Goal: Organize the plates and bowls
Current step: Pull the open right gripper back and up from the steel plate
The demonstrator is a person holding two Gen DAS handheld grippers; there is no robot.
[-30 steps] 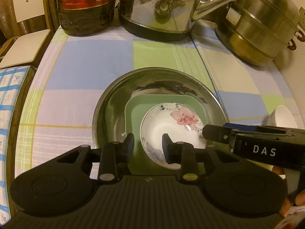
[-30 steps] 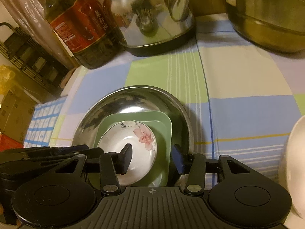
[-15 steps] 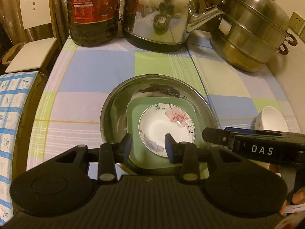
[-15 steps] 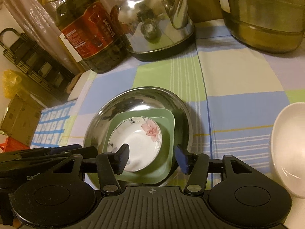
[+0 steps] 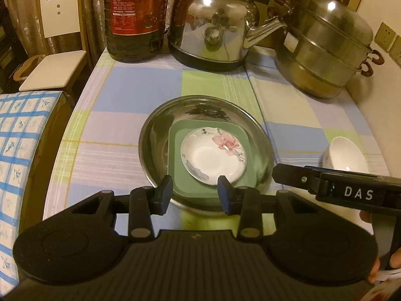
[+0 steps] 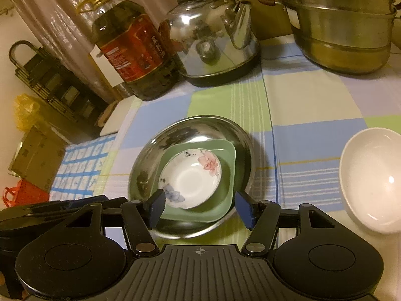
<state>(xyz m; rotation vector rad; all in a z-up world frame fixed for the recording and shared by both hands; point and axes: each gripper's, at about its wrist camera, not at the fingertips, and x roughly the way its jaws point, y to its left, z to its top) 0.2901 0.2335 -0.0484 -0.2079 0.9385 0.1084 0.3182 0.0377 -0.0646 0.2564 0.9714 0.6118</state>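
A steel bowl [image 5: 155, 135] [image 6: 200, 128] sits mid-table on the checked cloth. Inside it lies a green square plate [image 5: 180, 175] [image 6: 225, 183], and on that a small white flowered dish [image 5: 213, 158] [image 6: 190, 178]. A plain white bowl [image 5: 345, 153] [image 6: 373, 178] stands on the cloth to the right. My left gripper [image 5: 195, 194] is open and empty, above the steel bowl's near rim. My right gripper [image 6: 200, 209] is open and empty, also above the near rim; its body shows in the left wrist view [image 5: 345, 188].
A steel kettle [image 5: 213, 25] [image 6: 213, 37], a large oil bottle [image 5: 135, 17] [image 6: 135, 55] and a stacked steamer pot [image 5: 325, 45] [image 6: 345, 25] line the table's back. A white chair [image 5: 57, 45] and a blue-checked surface [image 5: 17, 155] lie left. A wall is right.
Both grippers have drawn back and up from the stacked dishes, which now look smaller. The white bowl at the right has come more fully into view. The dishes have not moved.
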